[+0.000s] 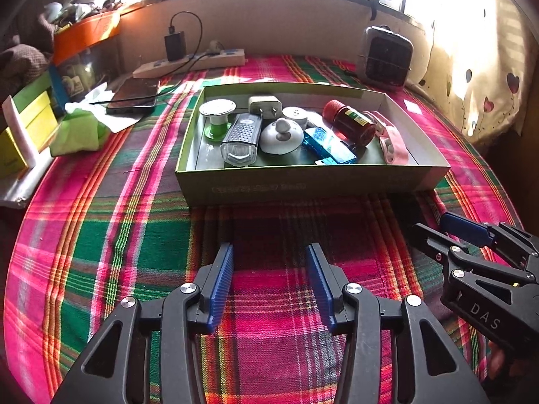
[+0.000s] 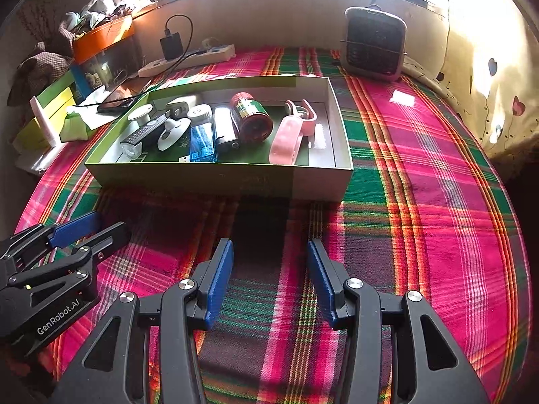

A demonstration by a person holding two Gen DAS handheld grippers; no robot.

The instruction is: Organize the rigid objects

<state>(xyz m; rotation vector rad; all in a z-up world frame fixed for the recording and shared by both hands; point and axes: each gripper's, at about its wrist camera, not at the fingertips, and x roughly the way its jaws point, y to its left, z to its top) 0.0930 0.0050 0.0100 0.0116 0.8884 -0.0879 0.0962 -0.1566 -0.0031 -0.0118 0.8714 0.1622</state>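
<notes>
the likeliest trouble from here, as i judge it, is a crowded pick: the shallow green cardboard box [image 1: 303,185] on the pink and green plaid bedspread [image 1: 111,229] holds its things packed side by side, many touching, so jaws coming down on one piece could nudge or drag a neighbour, or catch the near wall of the light box and shove the whole box across the cloth. the red-capped brown plastic jar [image 1: 350,121] lies on its side and looks ready to roll if bumped; the domed white knobbed lid [image 1: 281,136] offers little to pinch and may slip. in the box, from the left wrist view: a white disc on a green spool [image 1: 217,118] at the left, a white wall plug [image 1: 264,104] behind, a grey perforated lamp with a clear lens [image 1: 241,141], the white lid, a small round white cap [image 1: 294,114], a translucent blue rectangular case [image 1: 328,146], the jar, and a pink plastic clip [image 1: 392,143] at the right end. part of the floor at the right end is bare. both tools hover over the bedspread just short of the box, near each other, so they might also collide. the left gripper [image 1: 269,252] has its jaws standing apart with only cloth between them, holding nothing; the right gripper [image 2: 269,249] likewise is parted and empty.
</notes>
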